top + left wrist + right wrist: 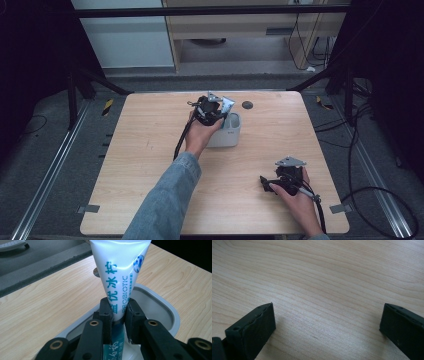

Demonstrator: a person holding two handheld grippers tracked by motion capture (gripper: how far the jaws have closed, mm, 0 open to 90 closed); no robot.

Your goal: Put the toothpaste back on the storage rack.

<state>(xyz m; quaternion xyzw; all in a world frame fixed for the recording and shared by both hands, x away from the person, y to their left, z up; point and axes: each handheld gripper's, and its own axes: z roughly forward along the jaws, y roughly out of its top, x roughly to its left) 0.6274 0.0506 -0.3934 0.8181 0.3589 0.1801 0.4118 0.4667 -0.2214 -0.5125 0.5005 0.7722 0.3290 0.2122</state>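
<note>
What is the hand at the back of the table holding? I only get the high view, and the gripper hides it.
Observer: The left gripper is shut on a white tube with blue lettering, likely toothpaste.
Operator: Where is the tube compared with that white cup?
Observer: Its lower end reaches down inside the cup, past the rim; the upper part sticks out above.
Operator: And the other gripper, near the front?
Observer: The right gripper is open, jaws wide apart, with just the bare wooden table between them.
</note>
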